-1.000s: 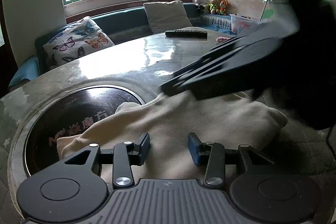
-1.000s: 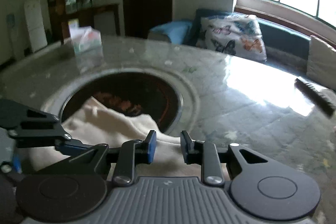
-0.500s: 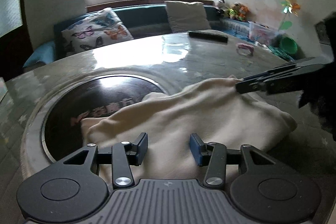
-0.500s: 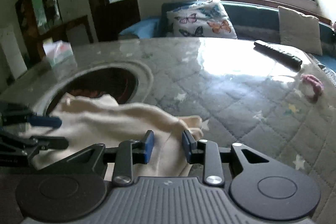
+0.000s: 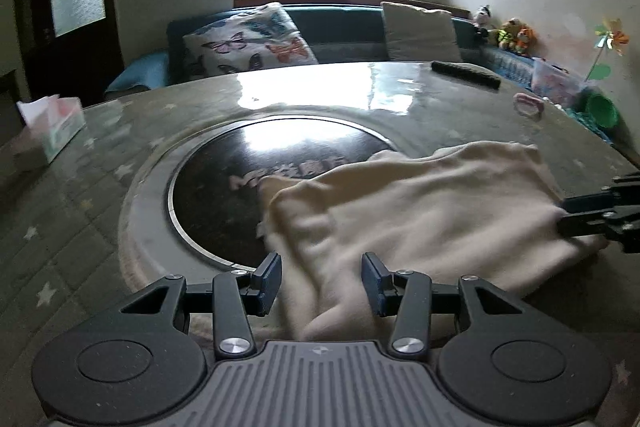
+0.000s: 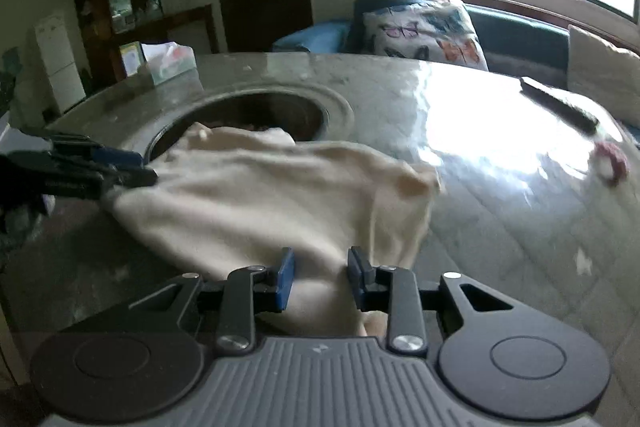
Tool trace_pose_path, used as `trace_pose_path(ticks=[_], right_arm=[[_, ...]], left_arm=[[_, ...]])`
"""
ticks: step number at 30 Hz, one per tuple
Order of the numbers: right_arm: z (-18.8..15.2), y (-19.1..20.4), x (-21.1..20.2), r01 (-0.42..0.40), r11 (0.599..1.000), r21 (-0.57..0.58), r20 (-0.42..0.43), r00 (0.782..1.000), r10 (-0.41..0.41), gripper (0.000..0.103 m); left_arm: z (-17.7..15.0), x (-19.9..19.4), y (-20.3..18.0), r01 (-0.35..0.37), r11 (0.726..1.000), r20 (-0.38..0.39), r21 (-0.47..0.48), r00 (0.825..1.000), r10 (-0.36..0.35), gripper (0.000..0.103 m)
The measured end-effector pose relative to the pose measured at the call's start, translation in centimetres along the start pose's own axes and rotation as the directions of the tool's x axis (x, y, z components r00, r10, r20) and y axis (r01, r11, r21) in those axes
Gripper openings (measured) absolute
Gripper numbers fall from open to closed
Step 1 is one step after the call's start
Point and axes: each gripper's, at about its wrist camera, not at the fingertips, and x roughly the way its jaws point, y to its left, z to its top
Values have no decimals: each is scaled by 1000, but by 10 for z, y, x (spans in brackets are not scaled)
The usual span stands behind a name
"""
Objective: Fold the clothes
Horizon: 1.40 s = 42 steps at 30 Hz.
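Nearest the left wrist camera, the left gripper (image 5: 322, 279) has its jaws spread, with a fold of the cream garment (image 5: 432, 211) running up between them but not pinched. The right gripper (image 6: 320, 279) likewise stands parted, cloth bunched between its blue pads (image 6: 285, 277) without being clamped (motion blur softens the edges here). The garment lies toward the near edge of the round table (image 5: 92, 187), its long axis running across from one gripper to the other, its far corner overlapping the dark inset disc (image 5: 224, 195). Each gripper sits at one end, equally near.
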Motion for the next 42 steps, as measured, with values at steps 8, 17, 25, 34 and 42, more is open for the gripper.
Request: trace_pose_path(ticks=[8, 17, 25, 34, 42], right_arm=[[-5, 15, -19, -26, 999, -30, 23, 999, 27, 29], [-10, 18, -18, -31, 999, -36, -11, 999, 31, 31], [0, 28, -4, -52, 998, -46, 4, 999, 52, 37], [-6, 31, 7, -58, 996, -61, -34, 998, 56, 38], [5, 18, 0, -39, 999, -17, -3, 999, 39, 39]], left_arm=[[-5, -10, 8, -23, 999, 12, -22, 1000, 24, 50], [-13, -24, 24, -72, 995, 9, -64, 997, 72, 52], [-7, -45, 28, -11, 991, 57, -135, 998, 19, 56], [-17, -23, 12, -6, 997, -12, -71, 1000, 5, 57], [-1, -14, 21, 4, 991, -9, -131, 1000, -5, 54]])
